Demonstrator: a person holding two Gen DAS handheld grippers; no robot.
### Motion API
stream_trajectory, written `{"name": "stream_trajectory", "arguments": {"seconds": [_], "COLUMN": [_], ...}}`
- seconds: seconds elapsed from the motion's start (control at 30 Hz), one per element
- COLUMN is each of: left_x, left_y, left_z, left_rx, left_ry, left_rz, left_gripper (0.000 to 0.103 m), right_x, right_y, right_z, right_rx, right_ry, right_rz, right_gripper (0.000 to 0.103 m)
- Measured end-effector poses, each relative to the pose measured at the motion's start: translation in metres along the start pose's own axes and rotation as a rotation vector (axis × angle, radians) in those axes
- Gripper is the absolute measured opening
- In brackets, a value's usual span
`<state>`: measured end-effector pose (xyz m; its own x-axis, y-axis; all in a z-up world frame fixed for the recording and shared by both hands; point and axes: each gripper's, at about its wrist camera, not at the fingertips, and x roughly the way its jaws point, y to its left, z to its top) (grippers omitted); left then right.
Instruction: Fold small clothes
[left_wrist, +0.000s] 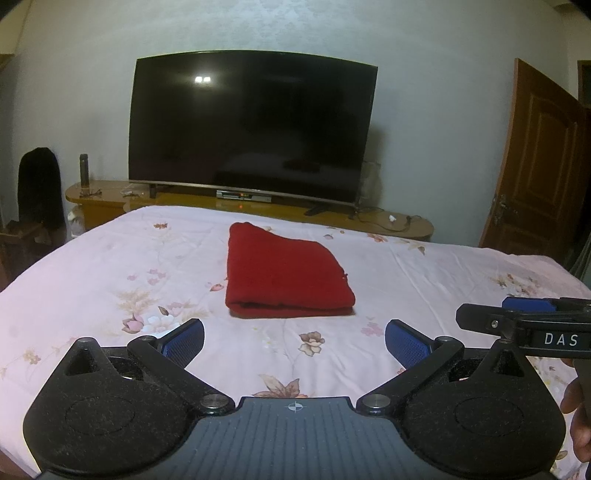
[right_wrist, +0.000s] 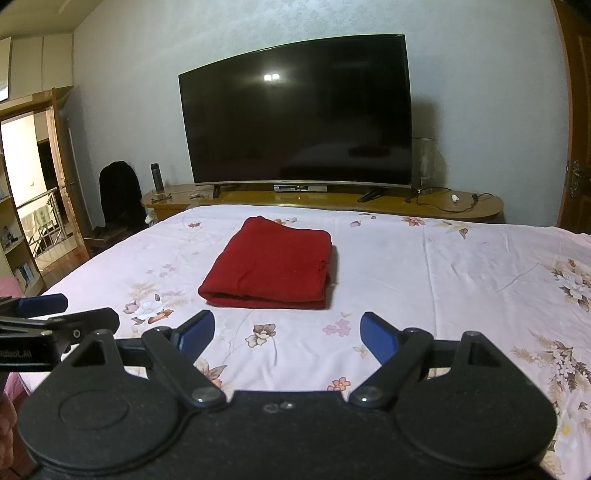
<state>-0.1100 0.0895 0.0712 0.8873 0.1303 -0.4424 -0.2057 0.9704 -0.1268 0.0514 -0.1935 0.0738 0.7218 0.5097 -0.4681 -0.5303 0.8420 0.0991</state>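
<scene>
A red garment (left_wrist: 284, 275) lies folded into a compact rectangle on the floral bedsheet (left_wrist: 110, 266); it also shows in the right wrist view (right_wrist: 269, 264). My left gripper (left_wrist: 293, 341) is open and empty, held just short of the garment's near edge. My right gripper (right_wrist: 288, 336) is open and empty, also just short of the garment. Each gripper shows at the edge of the other's view: the right gripper (left_wrist: 517, 317) at the right, the left gripper (right_wrist: 55, 314) at the left.
A large dark TV (left_wrist: 251, 129) stands on a low wooden cabinet (left_wrist: 258, 206) beyond the bed's far edge. A dark bottle (left_wrist: 84, 169) and cables sit on the cabinet. A wooden door (left_wrist: 535, 166) is at the right, a dark chair (right_wrist: 120, 192) at the left.
</scene>
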Motion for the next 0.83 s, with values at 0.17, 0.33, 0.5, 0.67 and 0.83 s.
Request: {"name": "stream_trajectory", "arguments": {"seconds": [0.17, 0.33, 0.5, 0.67, 0.83], "left_x": [0.0, -0.001, 0.0, 0.0, -0.002], "left_y": [0.0, -0.001, -0.004, -0.008, -0.013], "left_z": [0.0, 0.0, 0.001, 0.0, 0.001], "left_rx": [0.0, 0.004, -0.001, 0.024, 0.031], "left_ry": [-0.001, -0.002, -0.005, -0.025, -0.04], "left_rz": [0.001, 0.001, 0.005, 0.006, 0.022], "left_gripper": [0.103, 0.103, 0.103, 0.103, 0.103], "right_x": [0.0, 0.001, 0.002, 0.004, 0.003], "right_y": [-0.001, -0.003, -0.006, -0.009, -0.013], "right_z": [0.0, 0.0, 0.0, -0.001, -0.002], "right_rx": [-0.002, -0.003, -0.001, 0.0, 0.001], "right_ry": [0.001, 0.004, 0.004, 0.007, 0.004], "right_rz": [0.001, 0.0, -0.002, -0.004, 0.003], "right_gripper": [0.085, 0.085, 0.086, 0.086, 0.086]}}
